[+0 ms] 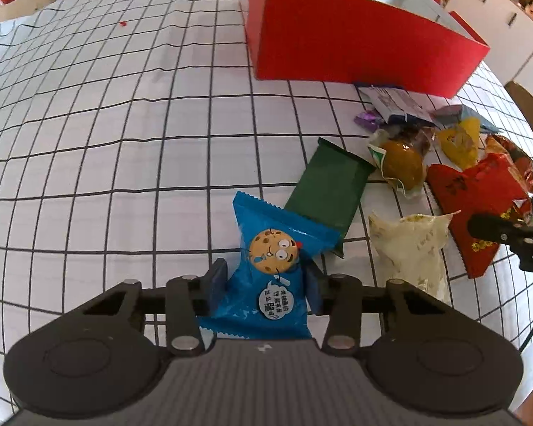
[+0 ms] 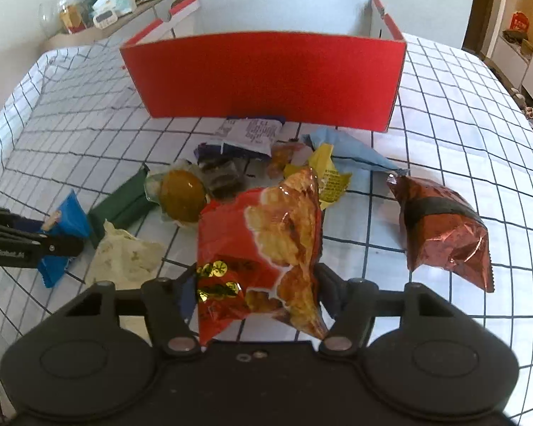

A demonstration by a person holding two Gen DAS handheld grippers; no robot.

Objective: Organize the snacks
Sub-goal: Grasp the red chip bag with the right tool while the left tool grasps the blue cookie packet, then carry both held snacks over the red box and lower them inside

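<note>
While gripped, blue cookie packet [image 1: 266, 273] lies lengthwise between pads.

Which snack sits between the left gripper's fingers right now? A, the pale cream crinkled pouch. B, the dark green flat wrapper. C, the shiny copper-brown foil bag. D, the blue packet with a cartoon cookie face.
D: in the left wrist view the left gripper has its pads pressed on both sides of the blue packet with a cartoon cookie face, while the dark green flat wrapper lies beyond it on the checked tablecloth.
</note>
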